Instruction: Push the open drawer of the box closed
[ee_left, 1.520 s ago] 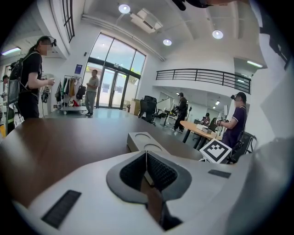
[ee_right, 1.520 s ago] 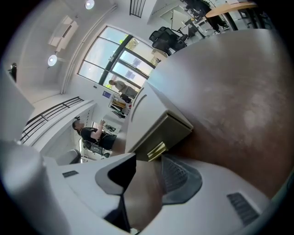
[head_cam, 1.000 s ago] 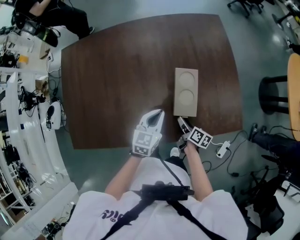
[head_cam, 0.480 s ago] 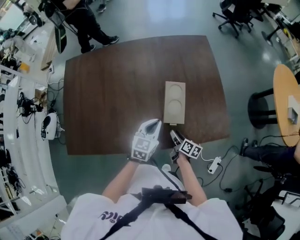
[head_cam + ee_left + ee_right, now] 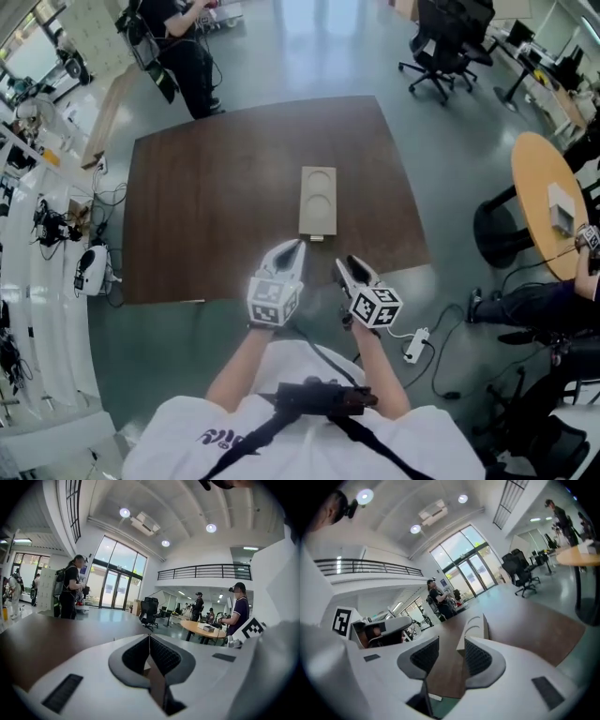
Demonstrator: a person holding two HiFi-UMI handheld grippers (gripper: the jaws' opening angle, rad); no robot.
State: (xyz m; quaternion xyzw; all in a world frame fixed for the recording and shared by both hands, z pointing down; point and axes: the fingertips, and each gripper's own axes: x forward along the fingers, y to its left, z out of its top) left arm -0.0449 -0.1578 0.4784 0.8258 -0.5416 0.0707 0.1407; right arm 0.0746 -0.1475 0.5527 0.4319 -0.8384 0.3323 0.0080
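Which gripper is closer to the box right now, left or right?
Left. The left gripper sits just short of the near left corner of the box, jaws together. The right gripper hangs farther back, off its near right corner, jaws apart.

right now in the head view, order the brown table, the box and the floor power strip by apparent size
1. brown table
2. box
3. power strip, clearly smallest, though it lies lower, on the floor, farther from the camera

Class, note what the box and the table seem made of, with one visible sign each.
Box: probably pale unfinished wood or fibreboard; matte, even beige, no gloss. Table: dark brown wood or veneer; streaked grain, slight sheen.
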